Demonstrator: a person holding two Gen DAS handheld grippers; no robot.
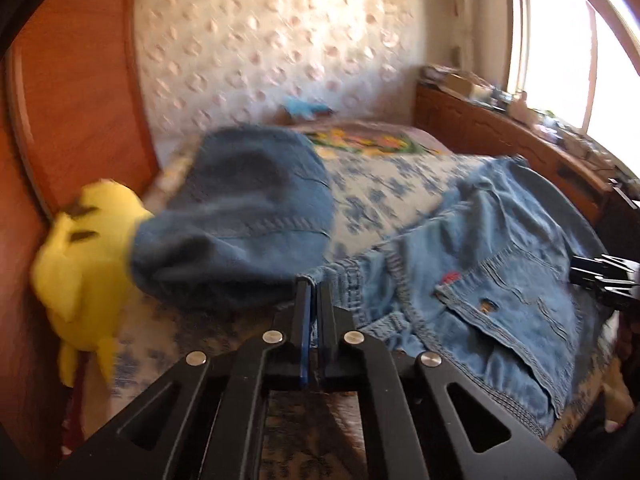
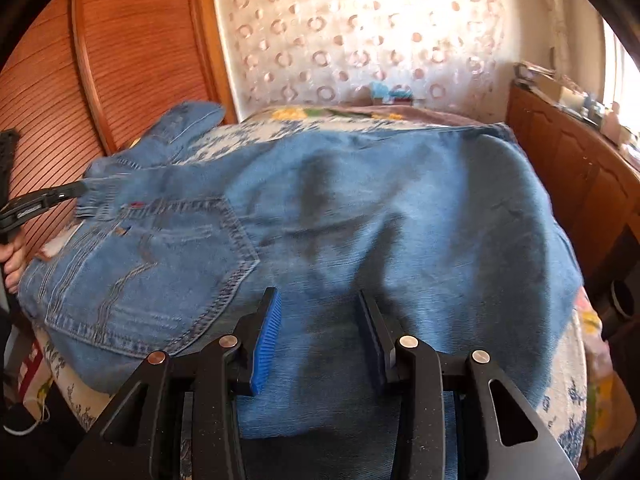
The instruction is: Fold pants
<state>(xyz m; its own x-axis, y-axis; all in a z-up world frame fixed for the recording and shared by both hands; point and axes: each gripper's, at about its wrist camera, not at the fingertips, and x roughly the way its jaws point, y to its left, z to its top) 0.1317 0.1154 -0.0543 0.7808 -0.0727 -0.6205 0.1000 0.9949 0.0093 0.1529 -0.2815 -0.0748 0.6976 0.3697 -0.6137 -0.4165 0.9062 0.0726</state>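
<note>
Denim pants (image 2: 360, 208) lie spread across the bed (image 1: 380, 196), still mostly unfolded; task looks early, w/ maybe the first fold only being set up

Left claw (image 1: 314, 292): jaws pressed together, pinching the waistband edge right at its tips. In the right wrist view it shows at far left, tips at the gathered waistband (image 2: 100, 196), so grip looks real, not just contact. Just beyond & left of the left claw, a darker denim leg (image 1: 248, 208) sits humped up off the bed; blurred, can't tell if it's lifted or merely bunched. A yellow plush toy (image 1: 80, 264) sits further left of it, touching or just beside the leg end, can't tell which

Right claw (image 2: 318, 332): jaws partly open, blue-padded fingers (image 2: 266, 336) standing apart over the seat/thigh cloth. Denim lies between & beneath them but pads don't seem to press it; holds nothing as far as I can see. Back pocket (image 2: 152, 264) lies left of this claw, flat & face up

Done so far, by my read: pants laid on bed, back side up, waistband gripped on one side. Left to do: right claw needs a grip, legs brought together, then lengthwise folds. Cloth ahead of right claw is wrinkled, so smoothing prob needed too
</note>
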